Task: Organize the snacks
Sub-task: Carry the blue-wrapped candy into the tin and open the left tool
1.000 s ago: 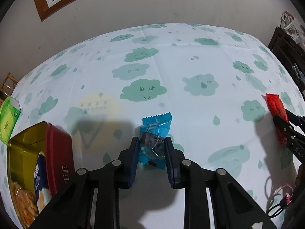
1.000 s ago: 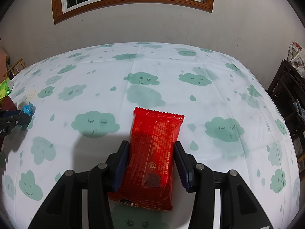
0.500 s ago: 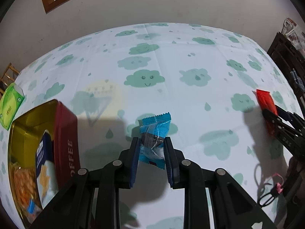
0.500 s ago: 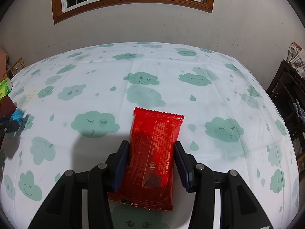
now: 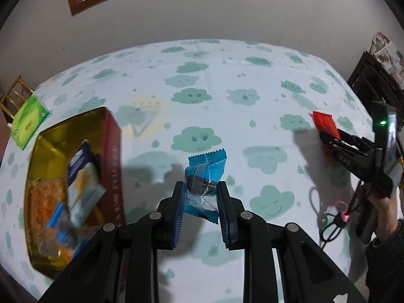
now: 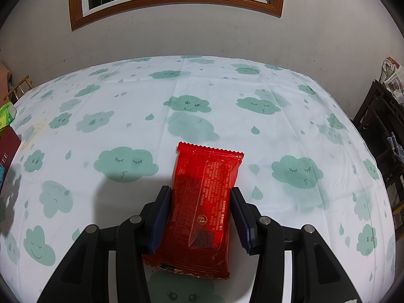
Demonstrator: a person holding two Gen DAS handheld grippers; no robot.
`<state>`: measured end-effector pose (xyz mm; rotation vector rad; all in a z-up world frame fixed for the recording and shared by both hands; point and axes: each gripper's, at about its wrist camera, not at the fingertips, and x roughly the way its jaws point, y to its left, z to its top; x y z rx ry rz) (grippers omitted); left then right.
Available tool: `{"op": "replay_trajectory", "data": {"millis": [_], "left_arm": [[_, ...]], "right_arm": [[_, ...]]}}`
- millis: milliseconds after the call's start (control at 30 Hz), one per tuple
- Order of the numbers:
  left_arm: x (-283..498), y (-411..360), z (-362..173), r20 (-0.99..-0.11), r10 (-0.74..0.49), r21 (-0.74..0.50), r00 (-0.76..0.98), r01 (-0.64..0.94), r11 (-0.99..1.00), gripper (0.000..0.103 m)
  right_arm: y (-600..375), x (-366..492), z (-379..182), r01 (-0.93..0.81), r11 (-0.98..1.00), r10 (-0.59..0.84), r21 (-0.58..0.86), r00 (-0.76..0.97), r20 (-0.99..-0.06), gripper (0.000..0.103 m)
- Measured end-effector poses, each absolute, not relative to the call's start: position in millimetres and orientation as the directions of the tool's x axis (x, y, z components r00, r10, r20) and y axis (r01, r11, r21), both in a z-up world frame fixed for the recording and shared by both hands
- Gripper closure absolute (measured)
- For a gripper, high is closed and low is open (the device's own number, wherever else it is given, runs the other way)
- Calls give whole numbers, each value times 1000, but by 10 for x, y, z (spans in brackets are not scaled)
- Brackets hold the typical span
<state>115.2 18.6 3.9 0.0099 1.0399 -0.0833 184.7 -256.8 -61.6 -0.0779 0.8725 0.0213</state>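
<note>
Overhead, the left tongs [image 5: 200, 197] pinch a blue snack packet [image 5: 205, 176] above the cloud-print counter [image 5: 227, 88], just right of an open red tin [image 5: 112, 151] already holding other snack packs; beside the tin's far corner lies a green box [image 5: 29, 122]; the right tongs [image 6: 200, 208] clamp both sides of a red snack packet [image 6: 204, 197] resting on the counter, well apart from the tin; a hand [image 5: 383, 212] grips that tool at the frame's right edge
</note>
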Motion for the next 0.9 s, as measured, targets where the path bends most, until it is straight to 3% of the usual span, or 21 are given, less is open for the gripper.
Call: {"op": "replay_trajectory", "data": {"millis": [367, 900], "left_arm": [[799, 777, 401, -835, 34, 7, 549, -52, 999, 81], [714, 1862, 375, -852, 154, 20, 501, -262, 965, 81]], "right_arm": [[-2570, 1849, -615, -51, 997, -14, -61, 643, -766, 54], [-2563, 1849, -610, -51, 996, -18, -66, 643, -766, 54]]}}
